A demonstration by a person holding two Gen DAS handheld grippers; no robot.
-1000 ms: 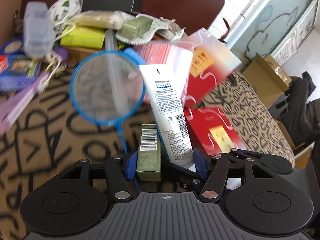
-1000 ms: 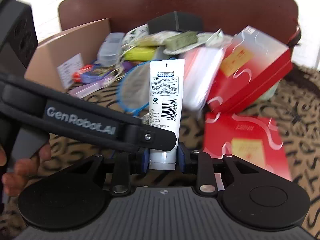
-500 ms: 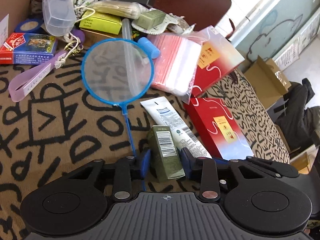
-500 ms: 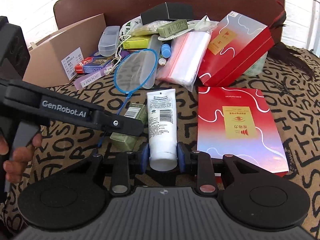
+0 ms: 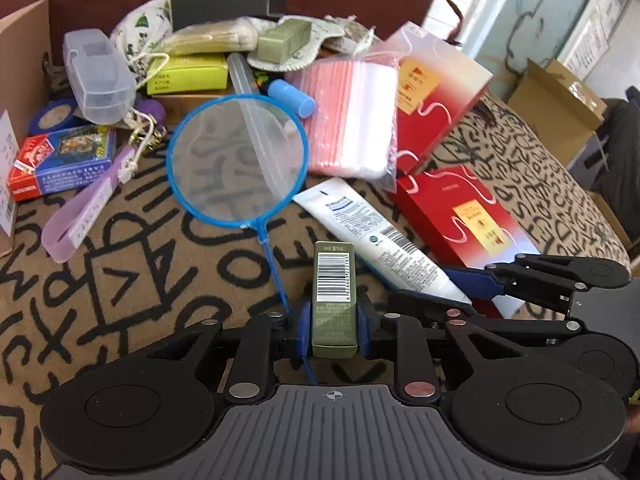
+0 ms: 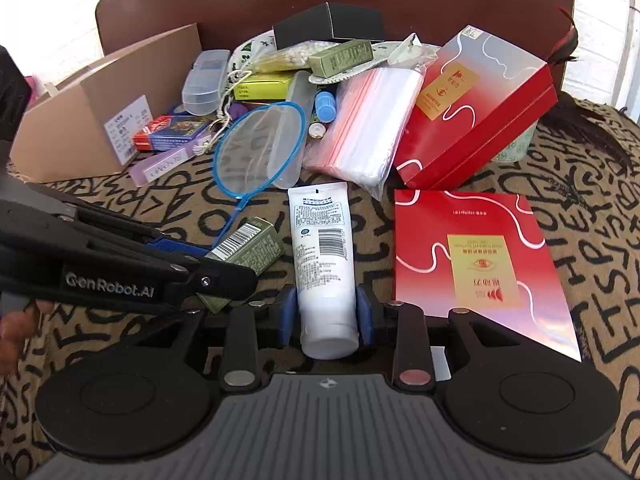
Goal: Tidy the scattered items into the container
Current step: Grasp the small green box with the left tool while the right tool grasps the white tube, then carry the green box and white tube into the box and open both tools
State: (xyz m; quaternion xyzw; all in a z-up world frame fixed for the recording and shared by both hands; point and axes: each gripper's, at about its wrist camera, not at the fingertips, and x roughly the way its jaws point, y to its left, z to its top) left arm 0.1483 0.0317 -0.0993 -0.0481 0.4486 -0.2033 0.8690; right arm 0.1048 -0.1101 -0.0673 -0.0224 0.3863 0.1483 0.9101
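Your left gripper [image 5: 334, 326] is clamped on the olive green box [image 5: 334, 296], both blue pads pressed against its long sides, barcode face up. Your right gripper [image 6: 328, 316] is clamped on the cap end of the white tube [image 6: 323, 264], which lies flat on the patterned cloth [image 6: 592, 216] with its crimped end pointing toward the back edge. In the right wrist view, the green box sits just left of the tube, and the flat red box [image 6: 476, 252] lies just right of it, parallel to the tube. The blue hand net [image 5: 238, 160] lies beyond the green box, its thin handle running back under the left gripper. The cardboard container [image 6: 100, 112] stands at the back left corner of the cloth, with the card pack [image 6: 172, 132] and clear plastic case [image 6: 206, 80] beside its open side. The remaining items are piled along the back edge against the brown headboard [image 6: 240, 8].
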